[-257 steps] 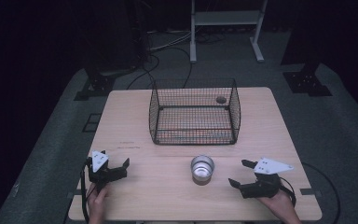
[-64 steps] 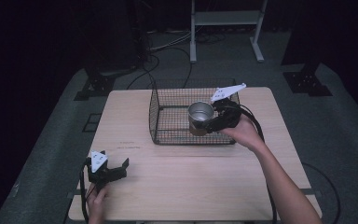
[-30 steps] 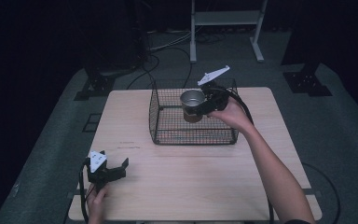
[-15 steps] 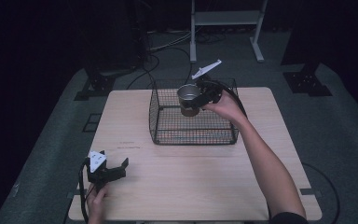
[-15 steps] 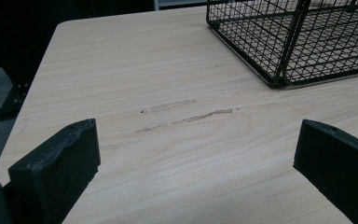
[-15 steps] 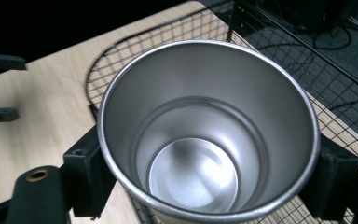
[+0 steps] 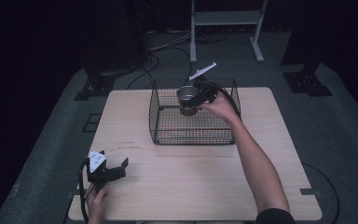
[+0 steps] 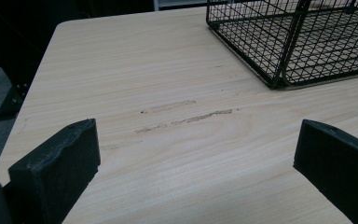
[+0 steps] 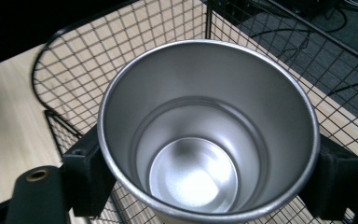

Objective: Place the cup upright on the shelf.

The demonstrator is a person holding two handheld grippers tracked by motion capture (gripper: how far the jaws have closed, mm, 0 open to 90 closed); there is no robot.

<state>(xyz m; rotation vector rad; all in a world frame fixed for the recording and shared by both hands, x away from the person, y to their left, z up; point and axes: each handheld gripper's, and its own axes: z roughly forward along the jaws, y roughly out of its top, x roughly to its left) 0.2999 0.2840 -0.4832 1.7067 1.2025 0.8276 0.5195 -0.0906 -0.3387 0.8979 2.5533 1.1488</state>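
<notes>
Right gripper (image 7: 196, 99) is clamping a steel cup (image 7: 185, 100) above the wire basket (image 7: 193, 133), near its far wall; the right gripper view is showing the cup's (image 9: 208, 135) empty, shiny interior. Left gripper (image 7: 113, 170), jaws spread and empty, is resting well short of the basket (image 8: 298, 39) on the pale wooden table (image 7: 191, 182). Dark floor is surrounding the table.
</notes>
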